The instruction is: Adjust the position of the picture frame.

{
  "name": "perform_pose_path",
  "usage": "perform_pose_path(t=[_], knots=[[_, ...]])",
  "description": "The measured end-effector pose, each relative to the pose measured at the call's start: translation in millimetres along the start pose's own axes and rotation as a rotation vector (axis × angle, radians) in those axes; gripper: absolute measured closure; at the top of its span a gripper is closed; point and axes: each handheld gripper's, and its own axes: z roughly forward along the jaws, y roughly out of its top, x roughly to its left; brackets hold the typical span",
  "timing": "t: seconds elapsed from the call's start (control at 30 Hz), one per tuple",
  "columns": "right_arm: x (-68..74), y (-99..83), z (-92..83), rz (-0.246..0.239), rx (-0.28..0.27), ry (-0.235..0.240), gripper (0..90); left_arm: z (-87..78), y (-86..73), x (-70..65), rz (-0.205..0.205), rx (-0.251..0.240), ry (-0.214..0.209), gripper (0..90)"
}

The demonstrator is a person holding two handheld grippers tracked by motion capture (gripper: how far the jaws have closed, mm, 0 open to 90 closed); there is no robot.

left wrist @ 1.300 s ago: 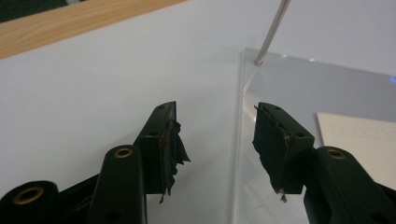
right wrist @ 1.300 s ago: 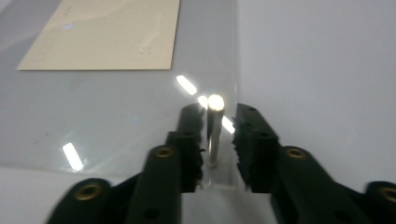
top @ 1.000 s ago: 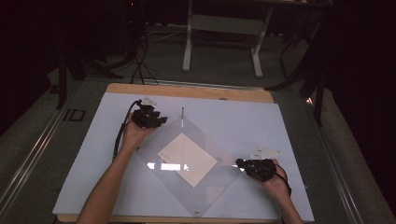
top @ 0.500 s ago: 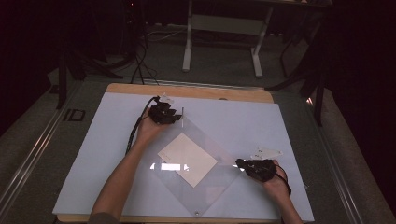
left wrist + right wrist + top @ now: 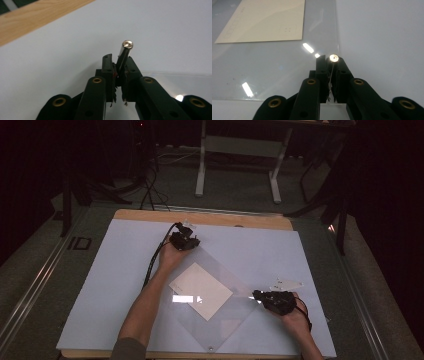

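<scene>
Left tongs [image 5: 192, 241] clamped on a small metal pin [image 5: 124, 54], held tilted above the white surface [image 5: 325, 255] near the middle of its far edge, just past the far corner of the clear sheet [image 5: 240, 320]. Probably lifted there to carry the pin off or to line it up with a corner hole; cannot tell which.

Right tongs [image 5: 257, 295] closed on a second pin [image 5: 333, 58] at the right-hand corner of the clear sheet, toward the surface's right edge, likely to work that corner's fastening. Whether that pin sits in the sheet: cannot tell.

Clear sheet lying flat as a diamond toward the near edge, over a cream card [image 5: 201, 290], seemingly to press it flat.
</scene>
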Motion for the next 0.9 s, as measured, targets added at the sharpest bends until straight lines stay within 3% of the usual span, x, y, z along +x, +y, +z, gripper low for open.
perform_pose_path(t=[0.17, 0.43, 0.63, 0.9], knots=[[-0.6, -4.3, 0.4, 0.032, 0.005, -0.002, 82.5, 3.5, -0.1, -3.6, 0.017, 0.018, 0.033, 81.9], [1.4, -3.5, 0.1, 0.048, 0.015, -0.018, 83.9, 2.6, 0.0, -4.3, 0.051, 0.020, 0.041, 84.6], [-3.8, -1.8, 0.2, 0.119, 0.023, 0.020, 83.1, 1.1, -0.7, -2.9, 0.050, 0.022, 0.031, 84.9], [-8.6, 4.2, -1.9, 0.177, 0.006, 0.027, 81.6, -14.1, -3.0, -1.6, 0.093, 0.008, 0.044, 85.2]])
